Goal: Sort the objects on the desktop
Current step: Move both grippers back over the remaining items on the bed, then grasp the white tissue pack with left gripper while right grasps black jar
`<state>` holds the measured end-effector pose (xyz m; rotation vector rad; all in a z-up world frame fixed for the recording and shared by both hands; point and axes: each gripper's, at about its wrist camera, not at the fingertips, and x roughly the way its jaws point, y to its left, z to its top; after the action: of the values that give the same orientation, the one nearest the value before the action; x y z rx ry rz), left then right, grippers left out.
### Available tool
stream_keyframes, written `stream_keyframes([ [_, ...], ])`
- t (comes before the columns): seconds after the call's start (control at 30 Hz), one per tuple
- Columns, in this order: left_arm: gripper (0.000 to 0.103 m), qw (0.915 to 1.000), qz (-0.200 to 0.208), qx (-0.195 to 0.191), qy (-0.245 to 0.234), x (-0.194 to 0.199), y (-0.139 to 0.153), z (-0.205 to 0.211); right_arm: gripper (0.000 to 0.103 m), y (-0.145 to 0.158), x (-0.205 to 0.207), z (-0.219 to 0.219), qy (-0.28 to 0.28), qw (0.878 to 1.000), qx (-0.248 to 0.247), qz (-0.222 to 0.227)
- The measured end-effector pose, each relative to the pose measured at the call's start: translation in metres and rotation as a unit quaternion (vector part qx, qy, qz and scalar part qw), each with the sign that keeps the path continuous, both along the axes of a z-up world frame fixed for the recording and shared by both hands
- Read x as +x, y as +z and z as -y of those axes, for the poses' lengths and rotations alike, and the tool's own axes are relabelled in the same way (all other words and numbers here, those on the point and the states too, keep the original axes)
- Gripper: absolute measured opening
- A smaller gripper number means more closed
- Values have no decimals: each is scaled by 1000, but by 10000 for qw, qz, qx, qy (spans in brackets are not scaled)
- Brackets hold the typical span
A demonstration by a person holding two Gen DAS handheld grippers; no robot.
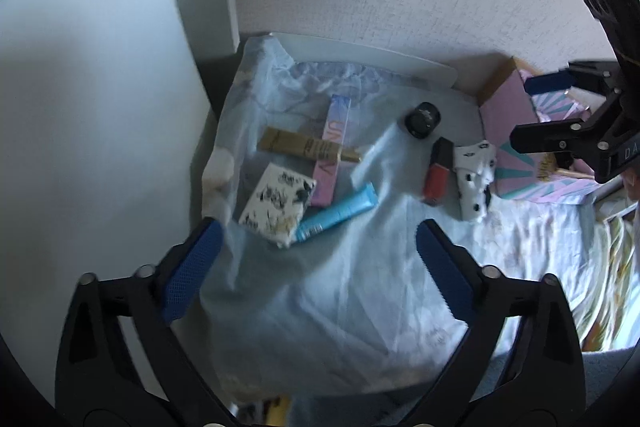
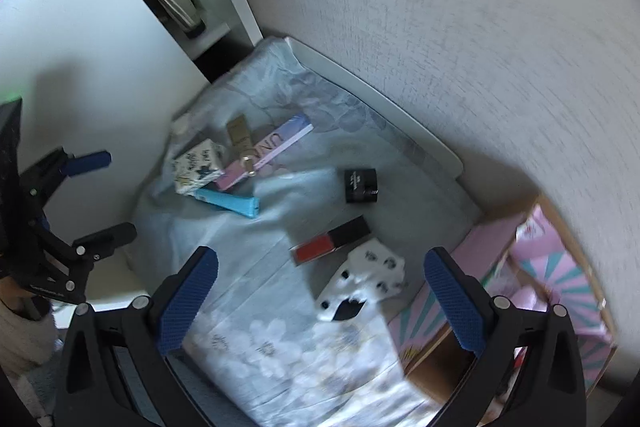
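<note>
Pale blue floral cloth (image 1: 320, 287) under blue finger pads (image 1: 192, 267). Ahead of fingers: turquoise tube (image 1: 340, 213), gold tube (image 1: 308, 146), pink-lilac box (image 1: 332, 151), red-black bottle (image 1: 438, 171), black jar (image 1: 423, 119), white black-spotted pouch (image 1: 474, 179).

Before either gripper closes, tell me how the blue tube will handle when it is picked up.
The blue tube looks like soft plastic, so it would probably dent under the pads. One end is crimped flat; a grip there may slip. It lies on rumpled cloth touching the white patterned box, so lifting it could nudge that box.
</note>
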<state>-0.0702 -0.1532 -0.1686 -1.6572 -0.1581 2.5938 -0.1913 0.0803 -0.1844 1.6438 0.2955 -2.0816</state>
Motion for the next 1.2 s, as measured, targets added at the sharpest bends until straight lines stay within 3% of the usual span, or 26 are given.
stream_keyframes([
  [0.17,64,9987,145,-359,-330,-26,-33,-2,103,-31,-27,9,143,9996,156,162],
  [0.43,61,9936,405,-759,-734,-46,-66,-9,98,-77,-49,13,105,9986,299,428],
  [0.77,55,9916,683,-729,-815,-59,-85,3,90,-96,-61,29,155,9981,473,359],
  [0.87,50,9931,686,-549,-775,-59,-86,9,77,-102,-60,32,239,9973,529,442],
  [0.93,48,9936,707,-451,-760,-59,-86,12,58,-107,-60,32,241,9969,553,514],
  [1.1,47,9931,755,-472,-758,-59,-81,19,30,-115,-63,27,-9,9970,557,542],
  [1.2,47,9931,715,-534,-759,-57,-75,22,29,-112,-62,25,-68,9971,489,584],
])
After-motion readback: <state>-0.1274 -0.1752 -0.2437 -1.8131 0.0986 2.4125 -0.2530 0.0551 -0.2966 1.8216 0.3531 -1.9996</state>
